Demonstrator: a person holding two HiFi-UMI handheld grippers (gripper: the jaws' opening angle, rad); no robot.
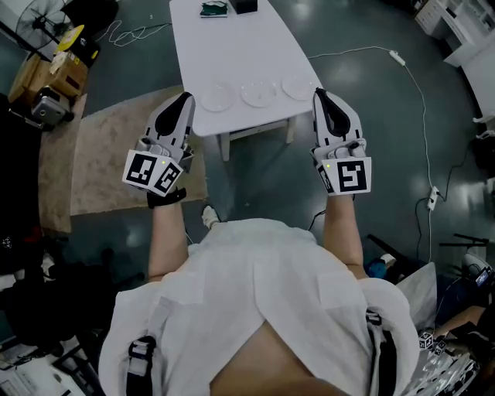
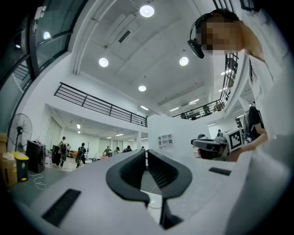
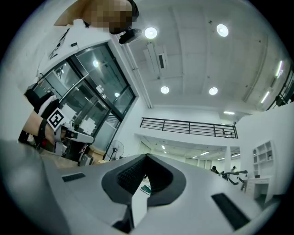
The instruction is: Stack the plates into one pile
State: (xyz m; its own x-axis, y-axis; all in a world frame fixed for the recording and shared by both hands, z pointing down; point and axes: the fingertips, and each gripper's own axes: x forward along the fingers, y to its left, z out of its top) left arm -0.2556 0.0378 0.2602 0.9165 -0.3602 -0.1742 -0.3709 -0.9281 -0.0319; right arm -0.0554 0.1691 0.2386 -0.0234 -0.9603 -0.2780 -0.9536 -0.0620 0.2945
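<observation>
counter is white, long, running away from the person. three plates sit in a row along its near edge: left plate, middle plate, right plate. all flat, side by side, none on another, so no pile yet.

left gripper is held up in front of the person; in the head view its tip overlaps the counter's near left corner, just beside the left plate. can't tell its height over the counter. fingers are fully together in the left gripper view, nothing between them.

right gripper is level with it on the other side, tip at the near right corner, just beside the right plate. fingers are closed tip to tip too, empty.

two dark items lie at the counter's far end, too small to identify. beige rug lies on the floor left of the counter, fan beyond it. white cable trails across the floor on the right.
</observation>
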